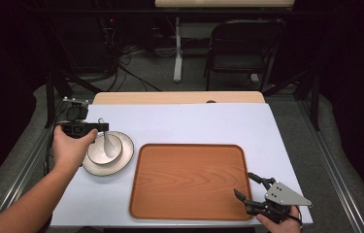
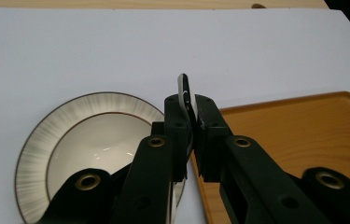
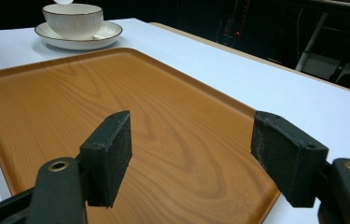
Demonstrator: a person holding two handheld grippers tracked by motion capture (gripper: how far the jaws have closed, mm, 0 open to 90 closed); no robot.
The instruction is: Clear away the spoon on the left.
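Note:
A white spoon [image 1: 107,143] slants down into a white bowl [image 1: 97,156] that stands on a matching plate [image 1: 125,156] at the table's left. My left gripper [image 1: 103,127] is shut on the spoon's handle [image 2: 183,91], above the bowl [image 2: 93,149] and plate [image 2: 35,140]. A wooden tray [image 1: 189,179] lies bare in the middle of the table. My right gripper [image 1: 244,184] hangs open over the tray's near right corner [image 3: 70,93], its pads [image 3: 112,154] wide apart with nothing between them. The bowl [image 3: 73,19] and plate [image 3: 77,39] stand beyond the tray's far end.
A white sheet [image 1: 194,121] covers the table, with a wooden strip [image 1: 179,98] along its far edge. A folding chair [image 1: 240,46] and cables [image 1: 126,63] are on the floor behind the table.

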